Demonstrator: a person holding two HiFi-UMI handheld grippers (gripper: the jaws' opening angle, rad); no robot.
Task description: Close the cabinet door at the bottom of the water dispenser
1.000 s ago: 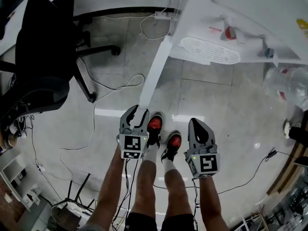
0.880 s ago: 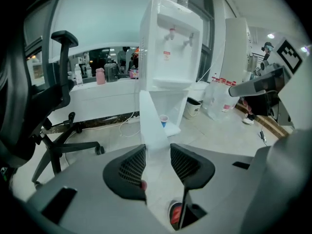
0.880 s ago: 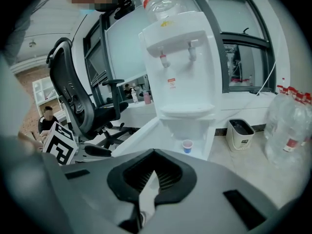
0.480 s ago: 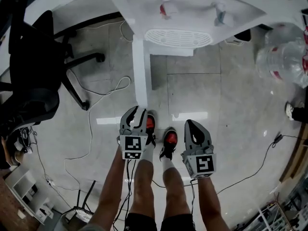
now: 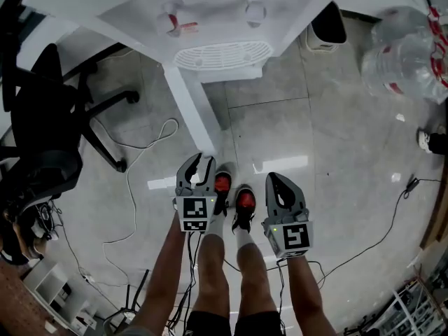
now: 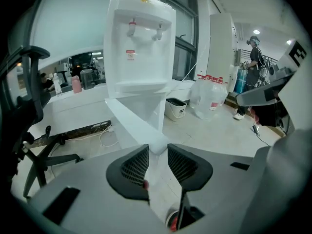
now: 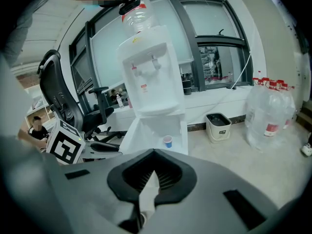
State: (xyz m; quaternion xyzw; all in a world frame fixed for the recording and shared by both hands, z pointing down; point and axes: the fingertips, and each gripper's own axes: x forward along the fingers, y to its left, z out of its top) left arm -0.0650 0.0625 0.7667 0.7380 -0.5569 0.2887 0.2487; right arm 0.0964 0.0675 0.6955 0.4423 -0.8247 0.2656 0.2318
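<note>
Your left tongs [image 5: 199,162] stand apart with nothing clamped, and their ribbed black jaws have just been closing. The near edge of the flat white cabinet door [image 5: 192,107] shows just ahead of the gap. That door hangs swung wide open from the base of the smooth white plastic water dispenser [image 5: 217,19], jutting toward you over the glossy grey tiled floor [image 5: 336,159]. Your right tongs [image 5: 274,179] are pressed together and empty, off to the door's right and clear of it. A small blue cup [image 7: 167,141] sits inside the open cabinet. A black office chair [image 5: 42,138] stands at the left.
</note>
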